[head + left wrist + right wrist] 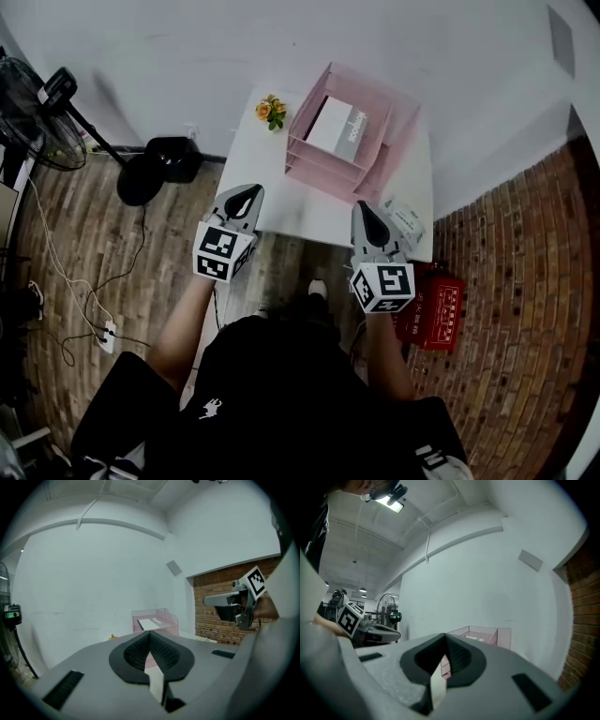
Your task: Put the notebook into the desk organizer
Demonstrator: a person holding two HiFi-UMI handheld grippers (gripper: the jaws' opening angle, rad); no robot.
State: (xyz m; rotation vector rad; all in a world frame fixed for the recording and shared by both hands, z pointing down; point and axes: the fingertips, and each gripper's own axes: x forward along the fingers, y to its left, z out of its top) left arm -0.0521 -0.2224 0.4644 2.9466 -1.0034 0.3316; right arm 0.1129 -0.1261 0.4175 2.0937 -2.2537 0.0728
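The white notebook [337, 128] lies flat on the top tier of the pink desk organizer [398, 117] at the back of the small white table [281, 202]. In the left gripper view the notebook [149, 624] shows inside the organizer [169, 619] straight ahead. My left gripper [247, 196] hovers over the table's front left part, shut and holding nothing. My right gripper [364, 210] hangs over the front right part, also shut with nothing in it. Both stand well short of the organizer. Their closed pads meet in each gripper view: left gripper [150, 639], right gripper [444, 644].
A small pot of orange flowers [272, 111] stands at the table's back left corner. A white packet [405, 217] lies near the right edge. On the floor are a red box [436, 305] at the right and a fan [37, 122] with a black base [150, 173] at the left.
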